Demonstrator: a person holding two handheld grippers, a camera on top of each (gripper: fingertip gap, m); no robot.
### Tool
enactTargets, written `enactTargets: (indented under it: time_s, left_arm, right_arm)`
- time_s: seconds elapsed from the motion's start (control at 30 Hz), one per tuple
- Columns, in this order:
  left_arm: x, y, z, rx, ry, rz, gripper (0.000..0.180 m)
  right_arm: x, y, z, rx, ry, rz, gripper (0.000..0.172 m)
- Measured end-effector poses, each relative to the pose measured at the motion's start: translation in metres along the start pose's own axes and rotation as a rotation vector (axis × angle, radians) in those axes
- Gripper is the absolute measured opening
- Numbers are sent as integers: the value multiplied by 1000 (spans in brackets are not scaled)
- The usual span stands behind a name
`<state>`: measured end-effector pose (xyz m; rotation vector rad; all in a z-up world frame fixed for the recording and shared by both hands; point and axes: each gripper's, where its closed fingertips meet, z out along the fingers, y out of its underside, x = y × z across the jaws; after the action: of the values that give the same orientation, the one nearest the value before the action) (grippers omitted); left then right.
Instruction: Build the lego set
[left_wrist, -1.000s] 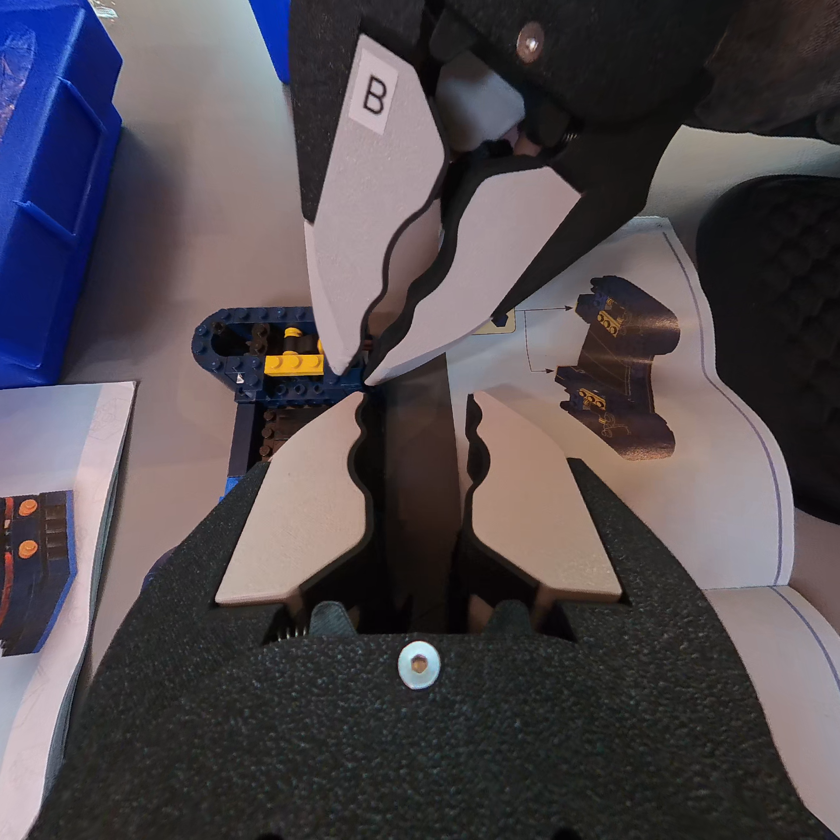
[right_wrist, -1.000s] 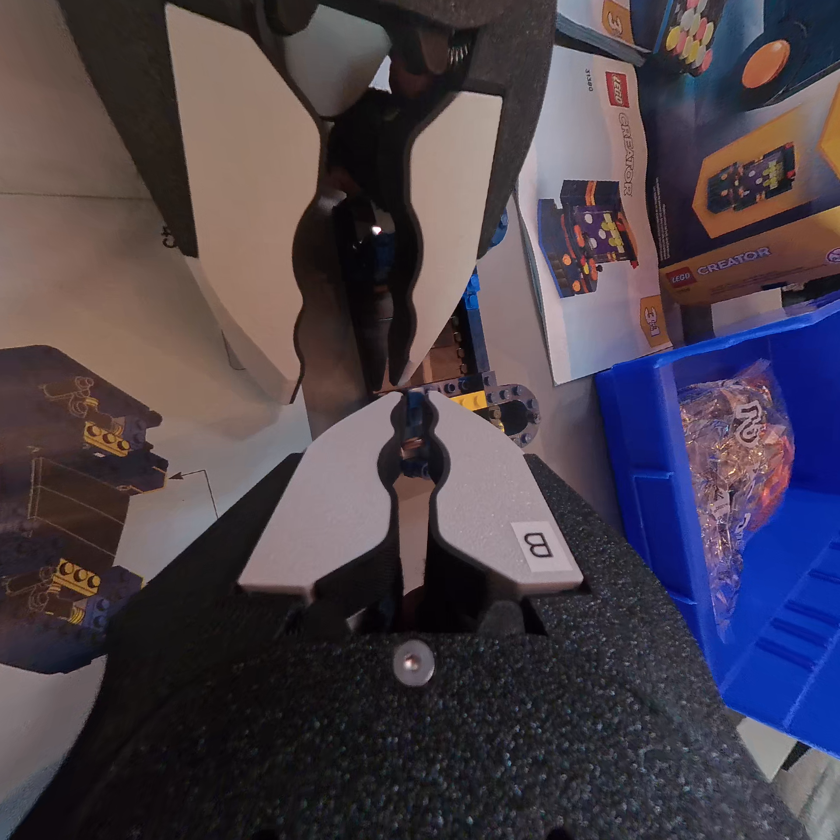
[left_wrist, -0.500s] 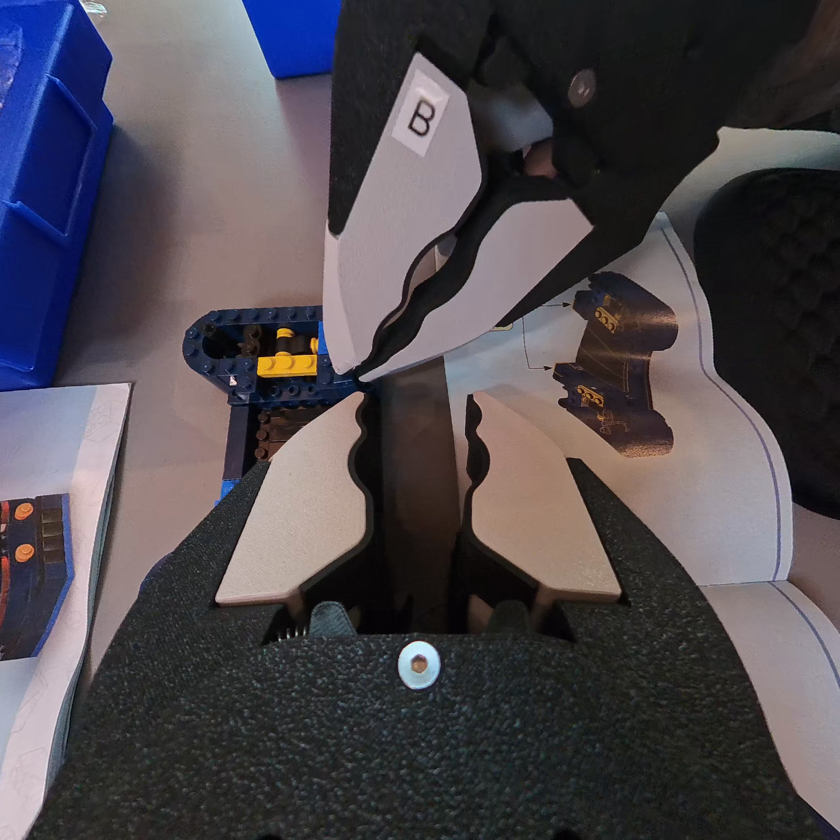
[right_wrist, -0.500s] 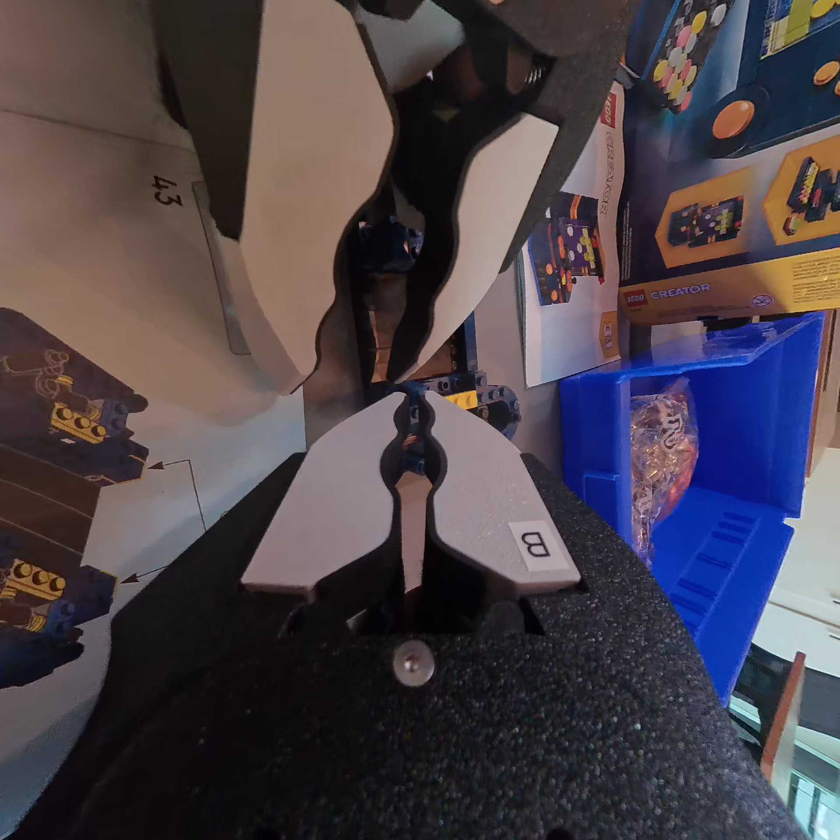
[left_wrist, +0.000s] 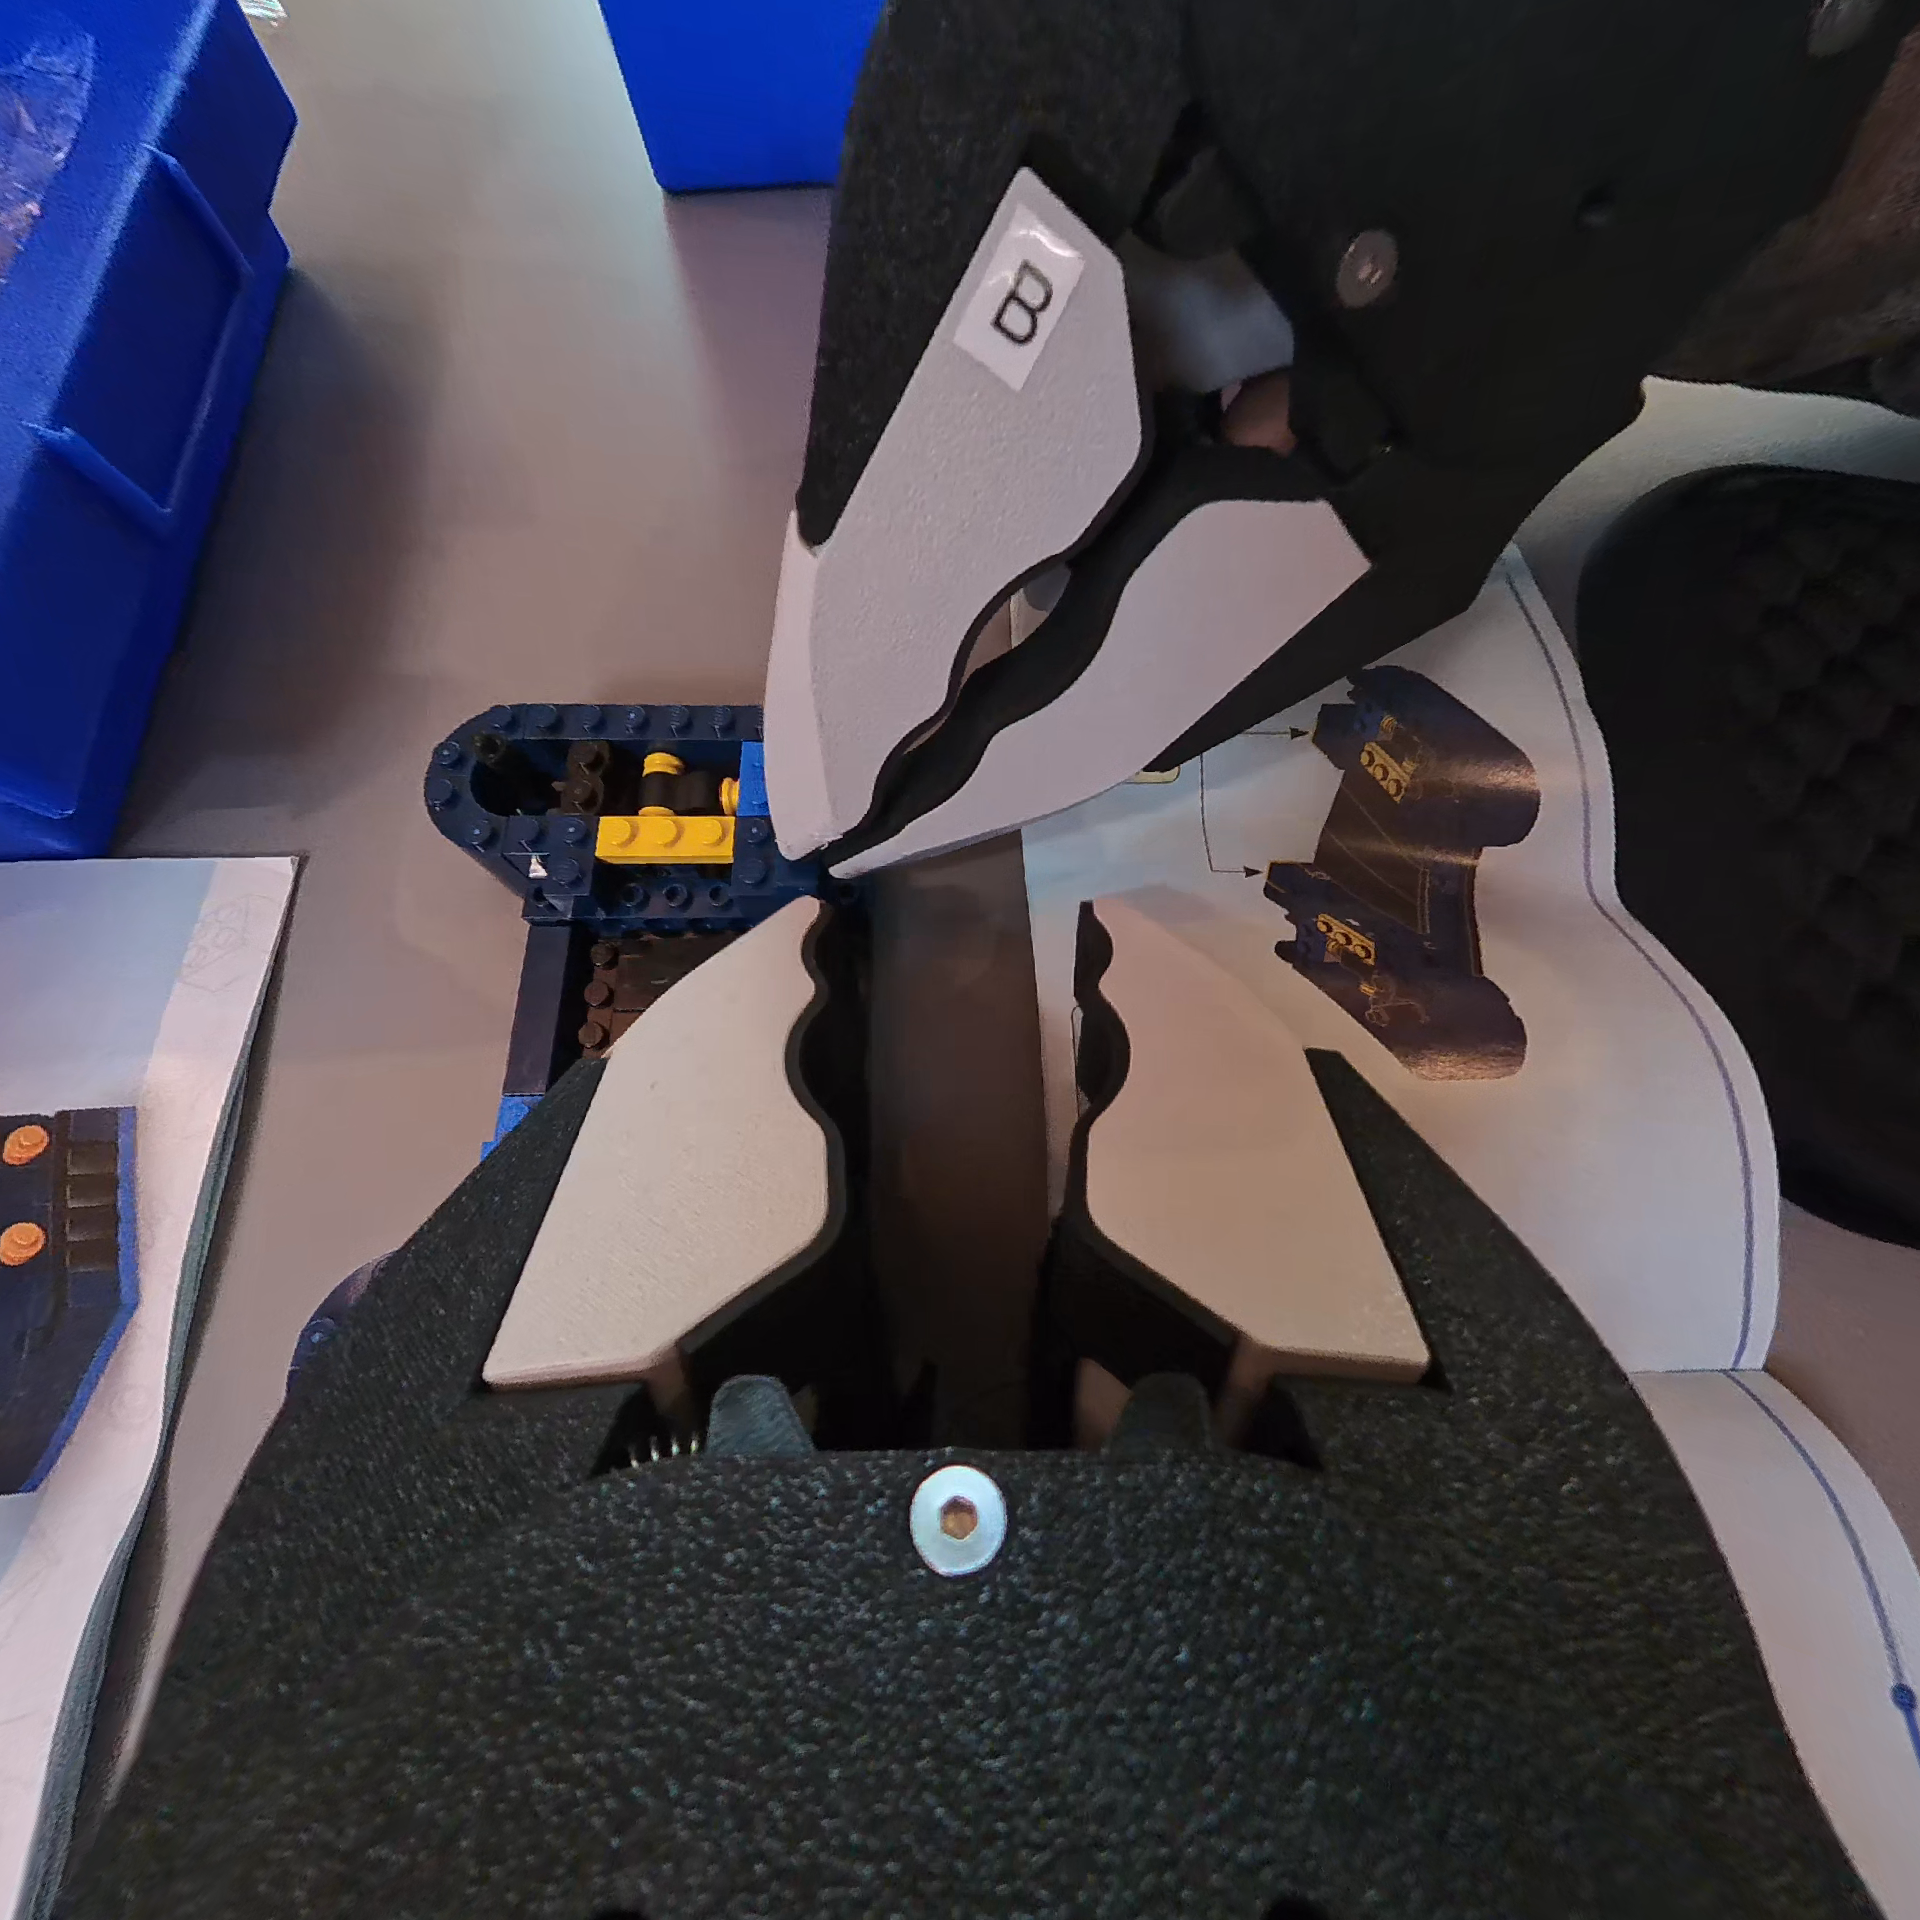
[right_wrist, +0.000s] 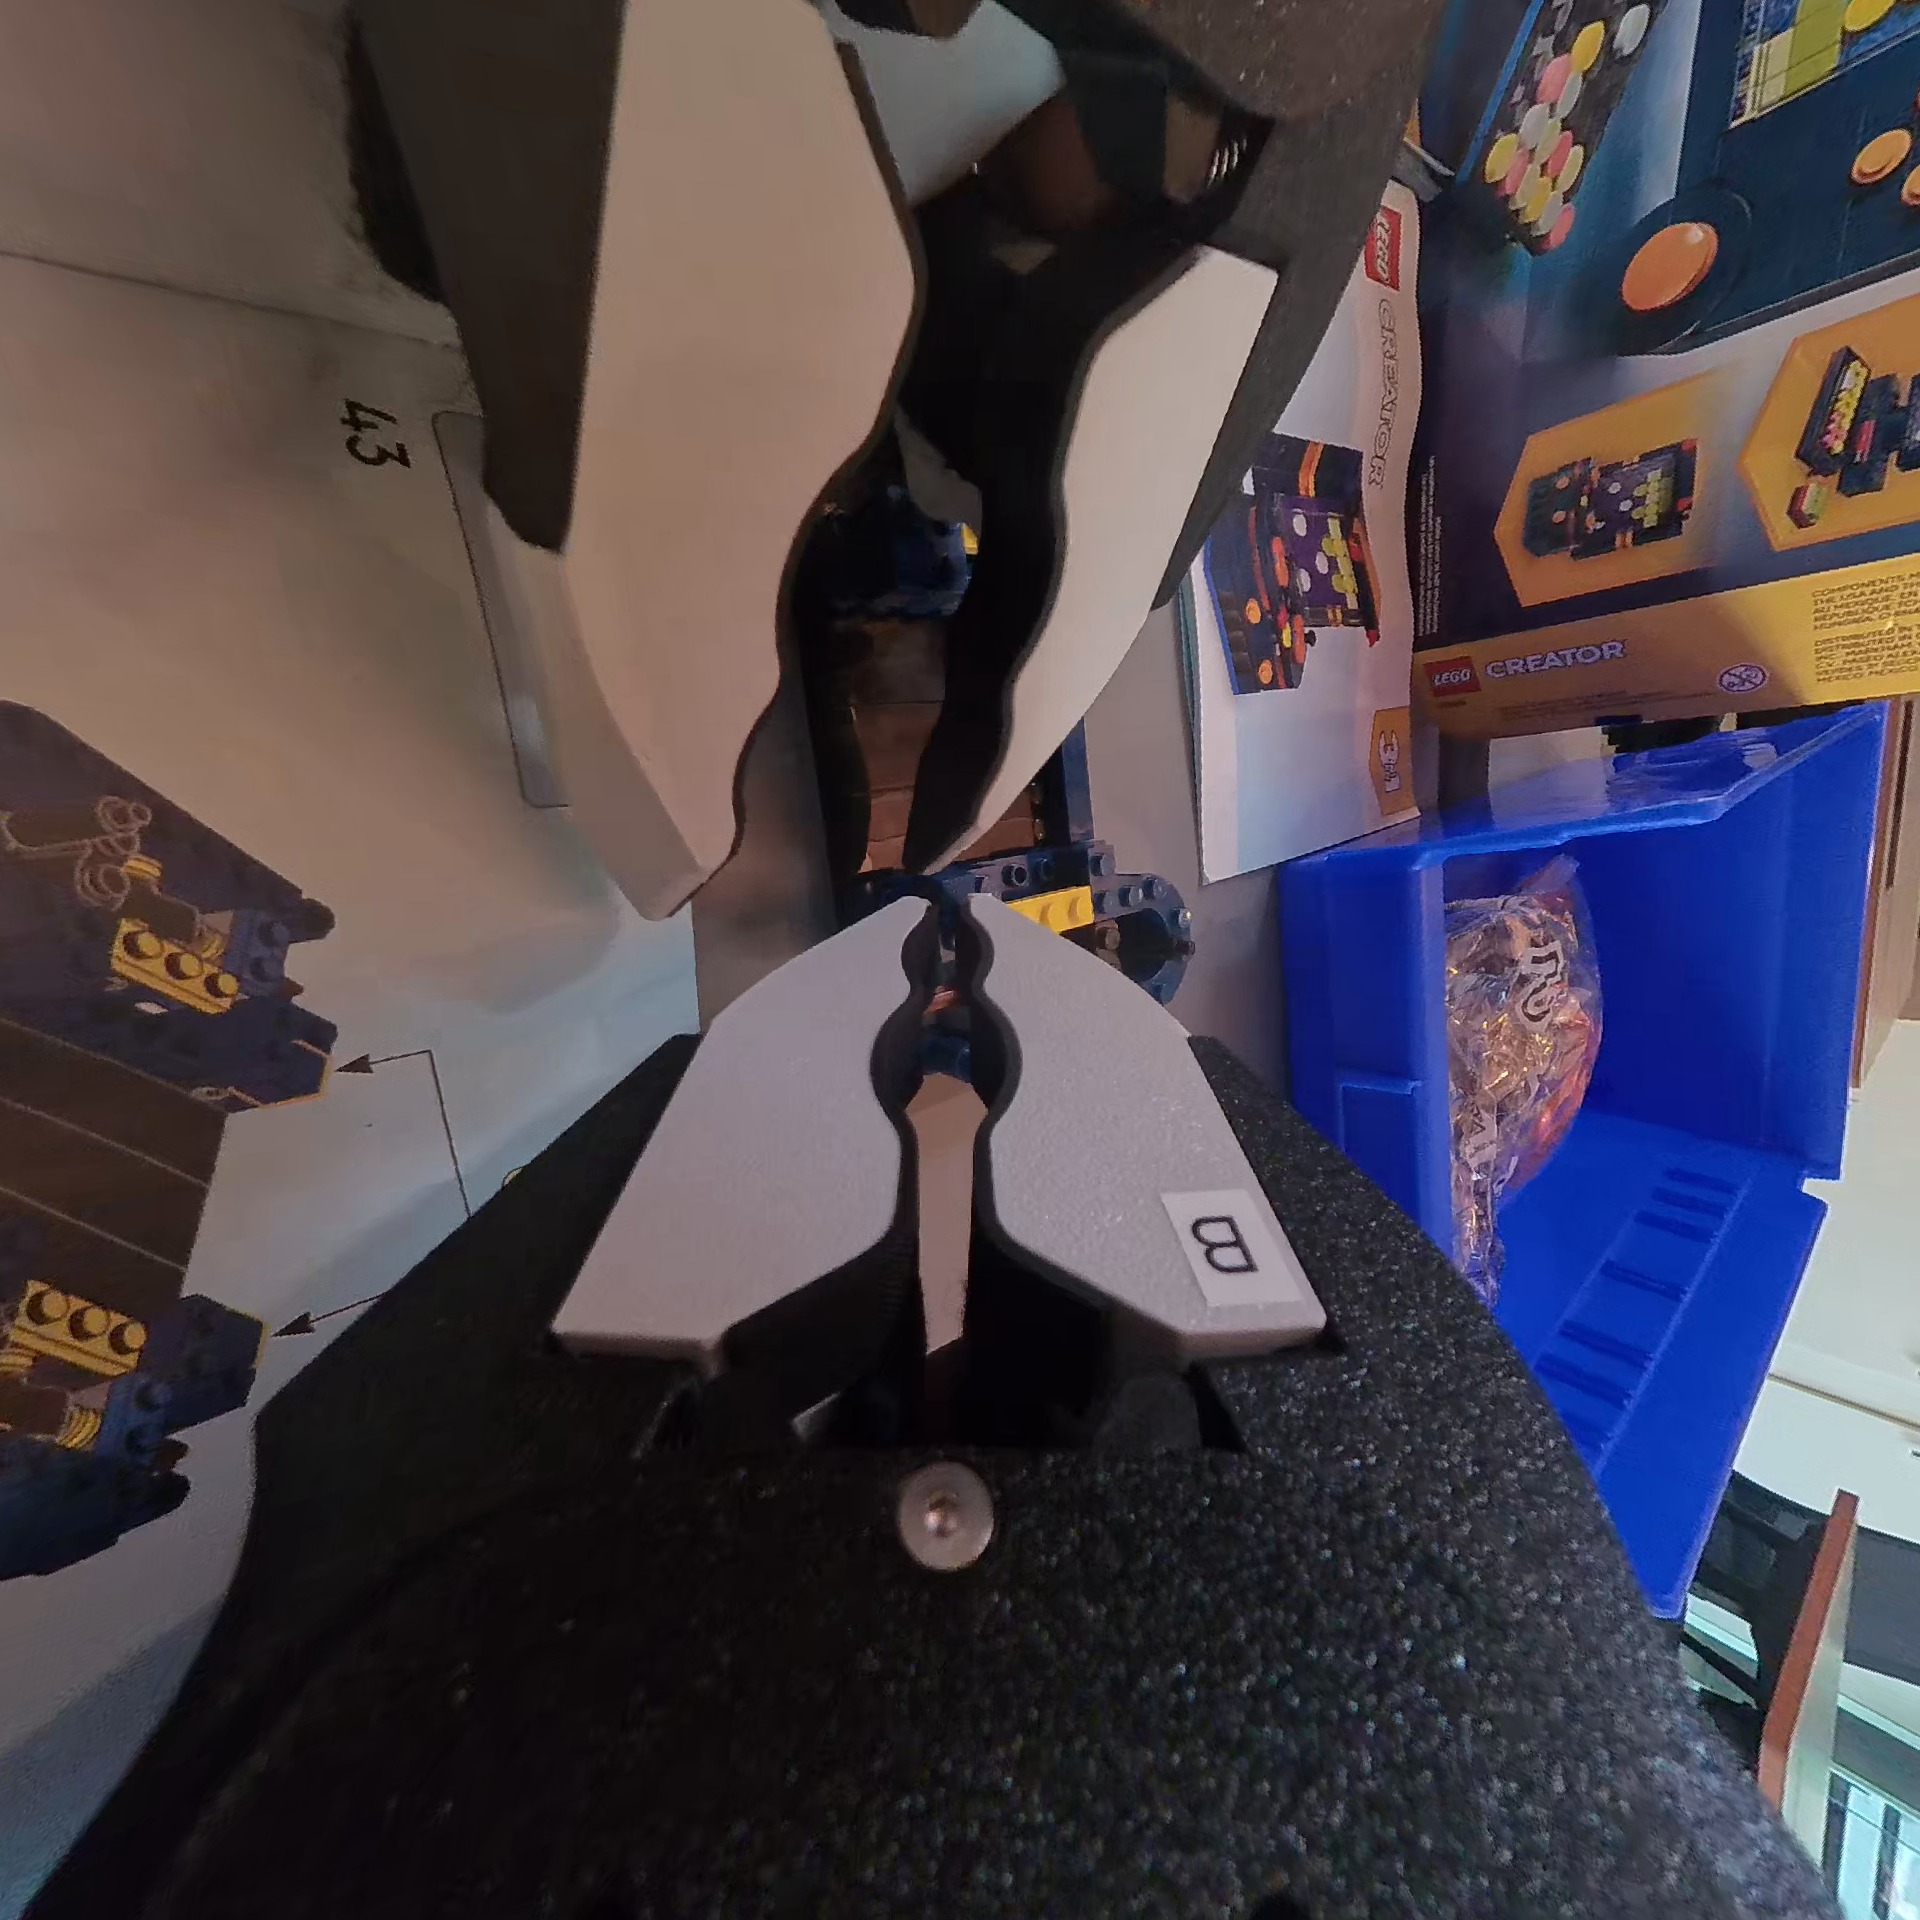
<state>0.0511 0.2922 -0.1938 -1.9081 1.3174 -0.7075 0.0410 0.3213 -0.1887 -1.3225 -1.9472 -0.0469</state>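
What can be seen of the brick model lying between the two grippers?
The brick model is a studded, part-built assembly of dark blue plastic bricks with a rounded end, a yellow plate on top and black parts inside. It lies on the grey table beside an open instruction booklet. The left gripper straddles a dark flat panel of it; the right gripper's shut tips meet its edge.

Two hand-held grippers of matching build.
Each gripper, left (left_wrist: 951, 914) and right (right_wrist: 948, 914), has a black, grainy-textured body, one silver hex screw on its midline, and pale grey fingers (left_wrist: 686, 1122) with wavy black inner pads; the right bears a small white lettered sticker (right_wrist: 1226, 1245).
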Motion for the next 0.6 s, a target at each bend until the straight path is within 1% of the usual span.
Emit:
enactTargets:
  time_s: [0.27,0.6]
  left_arm:
    - [0,2,2,-21,-15,6,47]
    - [0,3,2,-29,-19,18,47]
  right_arm:
    - [1,-2,-1,18,6,15,2]
    - [-1,-4,1,29,0,13,0]
